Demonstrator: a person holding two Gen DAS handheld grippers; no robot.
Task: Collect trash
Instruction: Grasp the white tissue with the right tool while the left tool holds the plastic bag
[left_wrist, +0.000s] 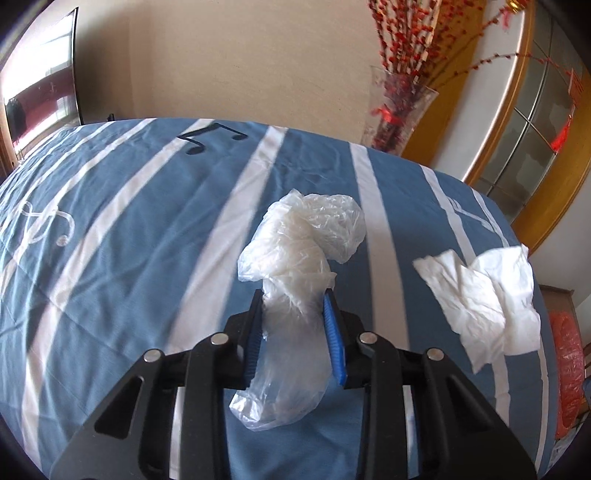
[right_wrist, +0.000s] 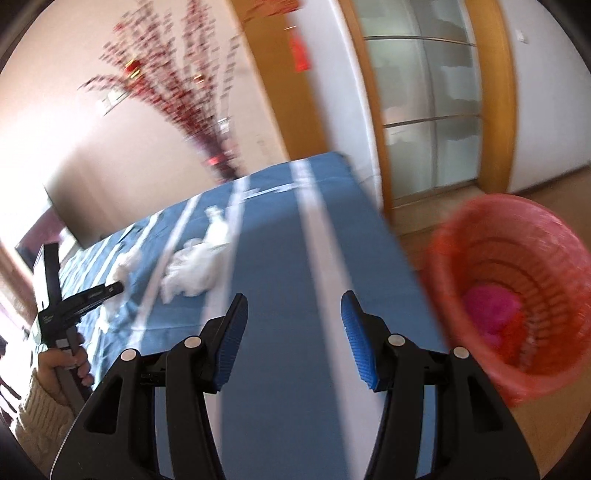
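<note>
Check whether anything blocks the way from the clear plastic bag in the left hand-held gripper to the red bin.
Nothing visible does. The left hand-held gripper is shut on the plastic bag above the bed. The red bin stands open-topped on the floor past the bed's edge. The crumpled tissue lies flat on the cover, no obstacle.

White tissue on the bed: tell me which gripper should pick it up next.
Right. The right gripper is open and empty, while the left gripper is shut on the plastic bag. The white tissue lies loose on the bed.
</note>
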